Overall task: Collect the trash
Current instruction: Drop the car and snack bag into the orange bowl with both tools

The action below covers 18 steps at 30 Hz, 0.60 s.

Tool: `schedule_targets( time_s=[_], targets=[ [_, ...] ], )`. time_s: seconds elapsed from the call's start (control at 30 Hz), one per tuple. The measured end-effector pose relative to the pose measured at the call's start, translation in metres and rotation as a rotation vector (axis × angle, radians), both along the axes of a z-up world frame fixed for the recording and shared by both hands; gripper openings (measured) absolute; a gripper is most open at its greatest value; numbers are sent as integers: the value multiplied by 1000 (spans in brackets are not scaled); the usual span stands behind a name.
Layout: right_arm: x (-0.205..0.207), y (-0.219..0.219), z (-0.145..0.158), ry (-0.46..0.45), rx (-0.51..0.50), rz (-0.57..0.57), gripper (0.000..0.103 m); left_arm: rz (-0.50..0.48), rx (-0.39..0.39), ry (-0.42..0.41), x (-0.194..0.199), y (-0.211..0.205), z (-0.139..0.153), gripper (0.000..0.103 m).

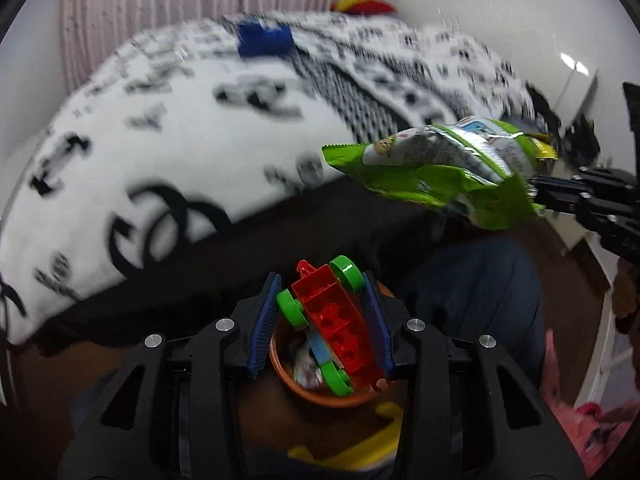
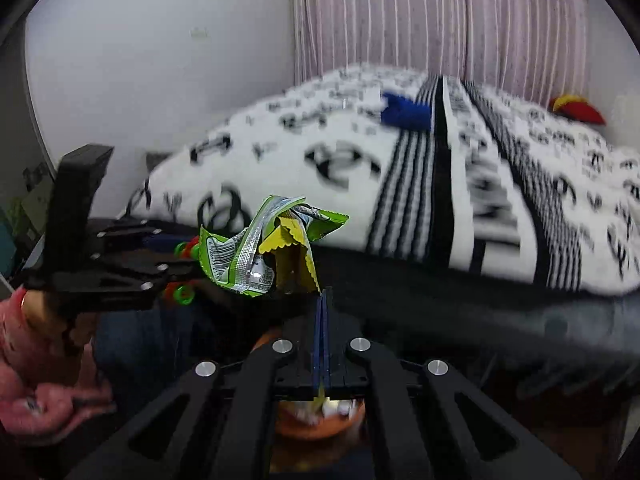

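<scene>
bed: white patterned blanket | on it: blue block

Orange bowl low beneath both grippers, toy car and green wrapper hanging over it, bed with patterned blanket blocking ahead, open air between grippers, white wall beyond.

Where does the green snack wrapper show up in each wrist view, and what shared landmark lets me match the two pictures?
Left wrist view: the green snack wrapper is at the right, mid-height, held by the right gripper entering from the right edge.
Right wrist view: the wrapper is left of centre, pinched at the tips of the shut right gripper.
Shared landmark: the blue block on the black-and-white blanket.
</scene>
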State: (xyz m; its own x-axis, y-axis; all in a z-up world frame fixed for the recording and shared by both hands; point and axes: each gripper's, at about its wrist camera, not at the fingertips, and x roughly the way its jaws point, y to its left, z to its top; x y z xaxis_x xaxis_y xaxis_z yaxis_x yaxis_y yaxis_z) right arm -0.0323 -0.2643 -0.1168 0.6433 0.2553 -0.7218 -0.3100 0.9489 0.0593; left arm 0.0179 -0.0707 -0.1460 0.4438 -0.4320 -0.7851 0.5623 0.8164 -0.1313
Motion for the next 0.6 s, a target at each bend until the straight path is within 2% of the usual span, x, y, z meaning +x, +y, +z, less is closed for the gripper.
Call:
schedule_targets(
  time_s=[0.13, 0.27, 0.4, 0.43, 0.47, 0.5, 0.53, 0.57, 0.6],
  targets=[
    [-5, -1, -46, 107, -12, -7, 0, -30, 20, 118, 4, -15, -48, 40],
    [6, -5, -92, 199, -29, -30, 0, -39, 71, 189, 12, -31, -94, 40],
    [22, -7, -133, 288, -24, -53, 1, -28, 90, 320, 25, -41, -142, 43],
    [27, -9, -142, 311, -10, -56, 3, -15, 111, 335, 27, -43, -152, 54],
    [30, -11, -148, 332, 7, -62, 12, -1, 130, 337, 28, -43, -159, 68],
    [34, -14, -154, 355, 24, -81, 22, 12, 145, 334, 29, -43, -165, 72],
    [37, -16, -156, 362, 31, -96, 41, 22, 157, 331, 30, -43, -170, 73],
    [38, -17, -158, 360, 30, -104, 46, 26, 166, 337, 31, -43, -173, 73],
    [38, -18, -159, 356, 25, -109, 46, 32, 176, 342, 33, -41, -175, 73]
  ],
)
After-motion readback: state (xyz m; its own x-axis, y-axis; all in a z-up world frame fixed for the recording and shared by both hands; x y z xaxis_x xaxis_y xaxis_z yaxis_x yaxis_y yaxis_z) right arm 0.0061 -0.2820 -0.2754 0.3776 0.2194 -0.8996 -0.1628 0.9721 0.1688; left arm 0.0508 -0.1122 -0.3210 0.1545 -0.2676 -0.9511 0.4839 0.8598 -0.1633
